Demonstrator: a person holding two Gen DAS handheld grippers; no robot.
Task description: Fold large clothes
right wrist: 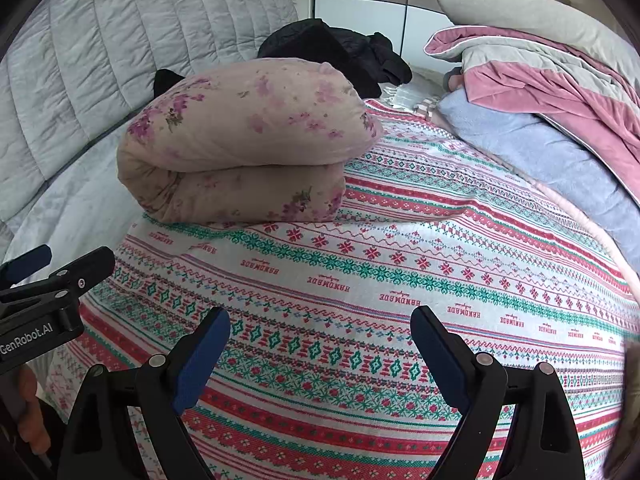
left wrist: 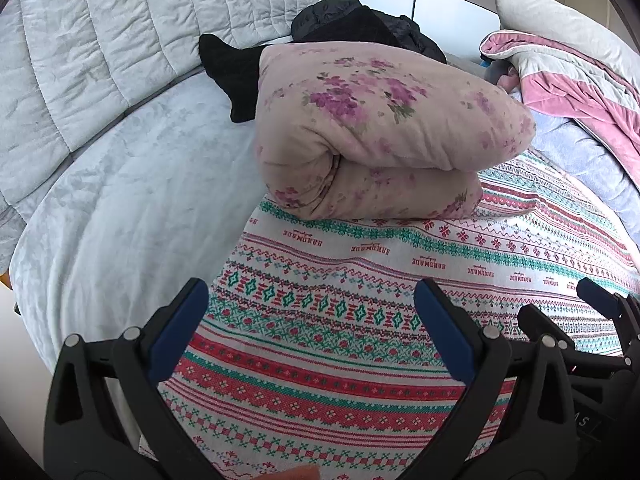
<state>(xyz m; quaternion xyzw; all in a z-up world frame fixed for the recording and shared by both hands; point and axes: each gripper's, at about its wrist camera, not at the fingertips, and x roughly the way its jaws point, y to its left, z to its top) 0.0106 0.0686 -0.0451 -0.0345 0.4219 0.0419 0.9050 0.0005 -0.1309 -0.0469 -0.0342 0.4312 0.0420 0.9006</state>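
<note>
**Both tools hovering wide over patterned sheet, folded quilt beyond**

Left tool (left wrist: 310,300) is sitting wide, blue pads (left wrist: 182,328) apart, nothing between them, hanging over the near part of the patterned sheet (left wrist: 360,280). Right tool (right wrist: 320,330) is also gaping wide and empty, pointing down at the same sheet, just beside the left one; each is showing at the edge of the other's view. A hand (right wrist: 30,412) is gripping the left tool's handle at the lower left of the right wrist view.

The sheet, red and green cross-stitch bands with "HANDMADE" print, is lying spread flat on the bed. Folded floral quilt (right wrist: 248,144), beige with purple flowers, is resting on the sheet's far end, doubled over, fold facing left. Black clothes (left wrist: 352,24) are piling behind the quilt, touching it. Grey quilted headboard (left wrist: 100,40) is running along the left. Pink and grey blanket (right wrist: 540,80) is bunching at the right on a pale blue blanket (right wrist: 520,148), with a grey pillow (right wrist: 520,12) behind it. White bedcover (left wrist: 120,200) is showing left of the sheet.
</note>
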